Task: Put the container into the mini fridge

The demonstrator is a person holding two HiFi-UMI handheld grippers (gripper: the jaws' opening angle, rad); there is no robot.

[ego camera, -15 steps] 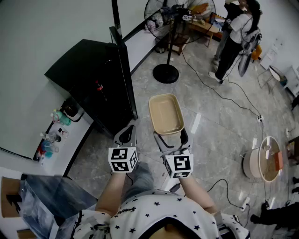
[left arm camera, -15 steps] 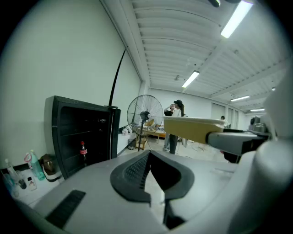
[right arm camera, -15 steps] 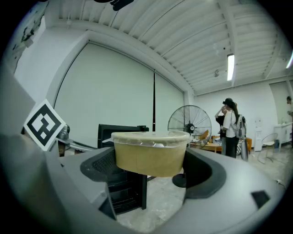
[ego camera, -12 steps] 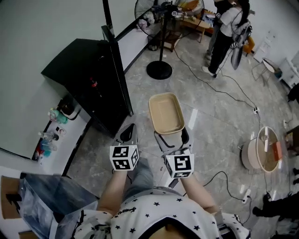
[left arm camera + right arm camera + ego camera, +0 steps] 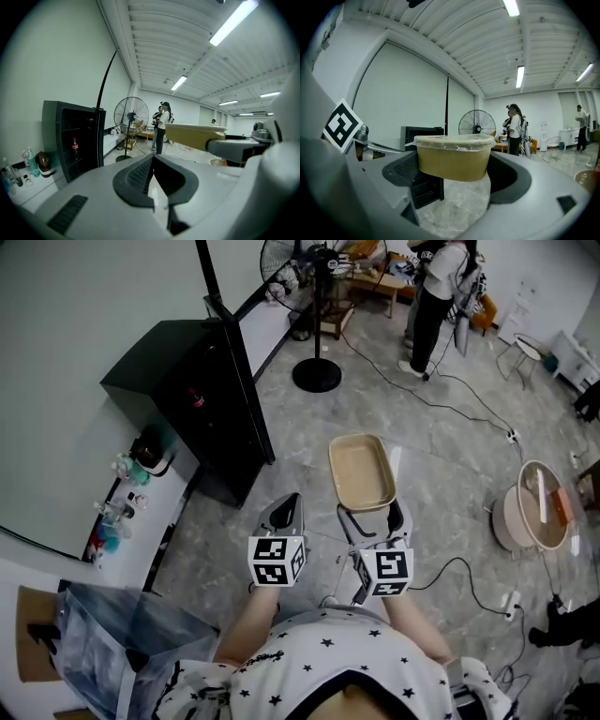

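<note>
Head view looks steeply down on two grippers side by side over a grey marbled floor (image 5: 441, 456). The right gripper (image 5: 373, 515) has its jaws spread wide and clamped on the near end of the container (image 5: 361, 472). This is a beige, round-cornered tub that sticks out from the jaws toward 12 o'clock, level and clear of the floor. Right gripper view confirms the grip. The tub sits between the two dark pads, one against each side wall, with a clear film lid across its top and its base hanging free above the tiles.

The left gripper (image 5: 287, 507) sits just beside it at 9 o'clock, not touching the tub. Left gripper view shows its jaws pressed together at the tips with nothing between them, and the tub's beige side showing at 2 o'clock.

The mini fridge (image 5: 183, 390), a black cabinet, stands at about 10 o'clock from the container and well apart from it. A red-labelled bottle (image 5: 74, 146) stands on a shelf inside. From the head view I cannot tell for sure whether the thin dark panel along the cabinet's right side is an open door.

A standing fan (image 5: 314, 292) is at 12 o'clock beyond the fridge, and a person (image 5: 433, 296) stands at 1 o'clock. A round pot-like vessel (image 5: 536, 518) rests on the floor at 3 o'clock.
</note>
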